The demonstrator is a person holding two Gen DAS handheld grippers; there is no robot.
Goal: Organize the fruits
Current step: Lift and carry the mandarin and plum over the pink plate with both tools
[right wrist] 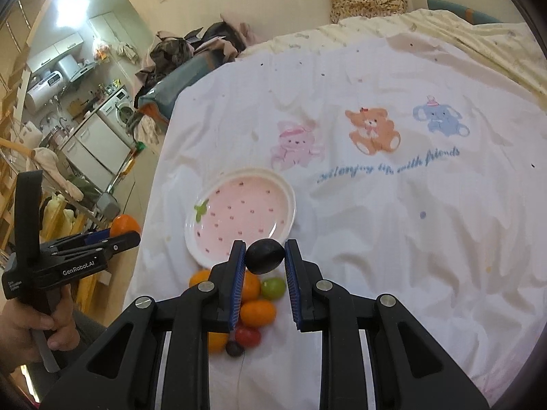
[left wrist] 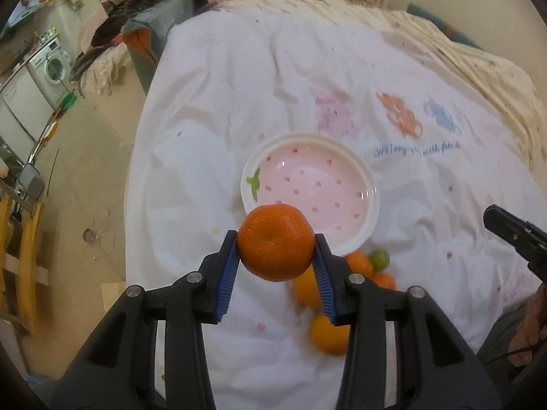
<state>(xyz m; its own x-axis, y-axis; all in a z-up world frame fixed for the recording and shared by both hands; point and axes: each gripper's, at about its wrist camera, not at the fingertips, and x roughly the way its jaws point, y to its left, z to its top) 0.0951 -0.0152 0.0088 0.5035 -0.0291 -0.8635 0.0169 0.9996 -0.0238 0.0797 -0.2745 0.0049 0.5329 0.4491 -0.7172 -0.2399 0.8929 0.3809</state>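
My left gripper is shut on an orange mandarin and holds it above the near rim of a pink strawberry-patterned plate. My right gripper is shut on a dark plum, held just above the near edge of the same plate. A pile of fruit lies on the sheet below: several oranges, a green fruit, a red one and a dark one. The left gripper with its mandarin also shows in the right wrist view.
The plate lies on a white bedsheet printed with cartoon animals. Its left edge drops to the floor. Clothes and pillows are heaped at the far end. The right gripper's tip shows in the left wrist view.
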